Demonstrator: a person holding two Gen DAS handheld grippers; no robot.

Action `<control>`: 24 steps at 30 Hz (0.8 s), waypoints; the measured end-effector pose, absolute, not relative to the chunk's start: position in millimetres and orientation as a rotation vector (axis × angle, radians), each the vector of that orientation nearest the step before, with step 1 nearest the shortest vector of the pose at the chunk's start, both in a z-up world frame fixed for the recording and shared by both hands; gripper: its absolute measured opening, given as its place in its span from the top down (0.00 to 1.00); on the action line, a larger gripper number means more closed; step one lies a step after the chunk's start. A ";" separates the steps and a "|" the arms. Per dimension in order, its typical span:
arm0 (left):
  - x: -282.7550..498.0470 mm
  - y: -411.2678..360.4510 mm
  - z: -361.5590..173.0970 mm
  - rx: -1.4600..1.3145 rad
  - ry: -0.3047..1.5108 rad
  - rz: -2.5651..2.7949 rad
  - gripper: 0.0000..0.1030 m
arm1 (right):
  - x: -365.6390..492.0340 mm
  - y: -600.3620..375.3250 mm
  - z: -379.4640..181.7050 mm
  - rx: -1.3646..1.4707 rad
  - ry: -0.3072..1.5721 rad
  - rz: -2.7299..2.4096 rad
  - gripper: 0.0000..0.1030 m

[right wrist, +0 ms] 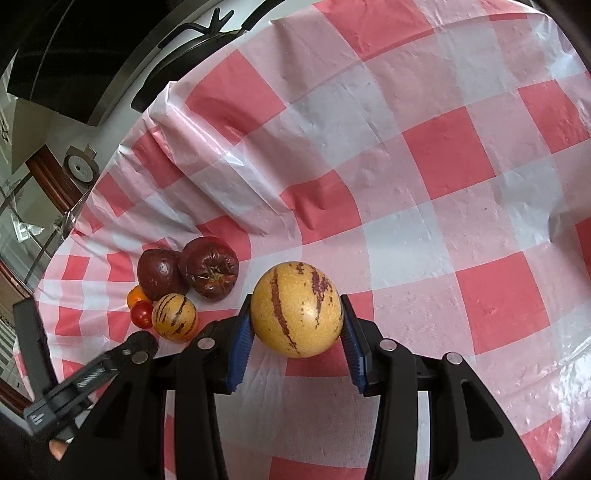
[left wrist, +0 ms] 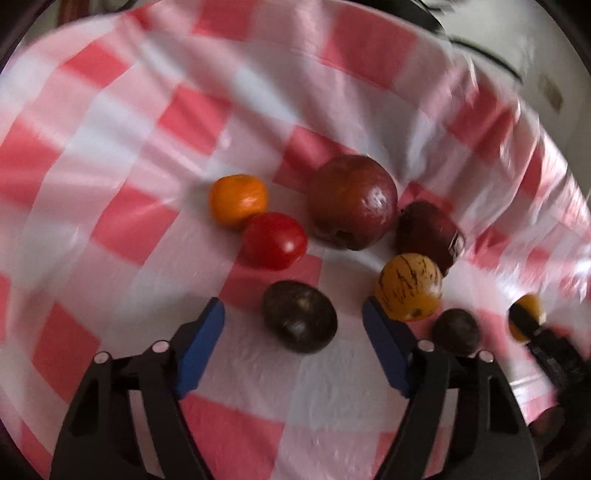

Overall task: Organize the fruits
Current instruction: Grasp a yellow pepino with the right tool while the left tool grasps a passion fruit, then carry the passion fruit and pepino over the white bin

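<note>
In the left wrist view my left gripper (left wrist: 293, 314) is open over a dark passion fruit (left wrist: 299, 316) that lies between its blue pads. Beyond it lie a red tomato (left wrist: 274, 240), an orange tangerine (left wrist: 238, 199), a large dark red apple (left wrist: 352, 201), a second dark red fruit (left wrist: 428, 230), a striped yellow pepino melon (left wrist: 409, 286) and another dark fruit (left wrist: 456, 331). In the right wrist view my right gripper (right wrist: 295, 325) is shut on a second striped yellow pepino melon (right wrist: 296, 309), held just above the cloth. The fruit group (right wrist: 184, 284) lies to its left.
A red and white checked tablecloth (right wrist: 424, 166) covers the table, wrinkled near its far left edge. Beyond that edge are a dark stand (right wrist: 207, 33) and furniture. The left gripper's body (right wrist: 88, 373) shows at the lower left of the right wrist view.
</note>
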State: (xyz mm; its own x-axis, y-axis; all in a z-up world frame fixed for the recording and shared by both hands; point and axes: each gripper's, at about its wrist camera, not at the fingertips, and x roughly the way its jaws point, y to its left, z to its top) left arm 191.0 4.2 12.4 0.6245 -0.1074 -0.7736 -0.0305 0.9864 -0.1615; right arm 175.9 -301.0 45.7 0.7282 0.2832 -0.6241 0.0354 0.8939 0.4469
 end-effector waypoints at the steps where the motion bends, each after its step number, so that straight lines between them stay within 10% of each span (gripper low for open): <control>1: 192.9 -1.3 11.6 -0.117 0.899 -0.036 0.43 | 175.5 -301.0 45.7 0.454 0.750 0.143 0.57; 4: 190.4 -8.4 10.3 -0.032 0.899 -0.023 0.59 | 176.9 -299.9 45.2 0.452 0.752 0.147 0.57; 24: 78.6 9.7 27.8 -0.185 0.773 -0.118 0.60 | 175.0 -300.5 44.0 0.463 0.746 0.158 0.57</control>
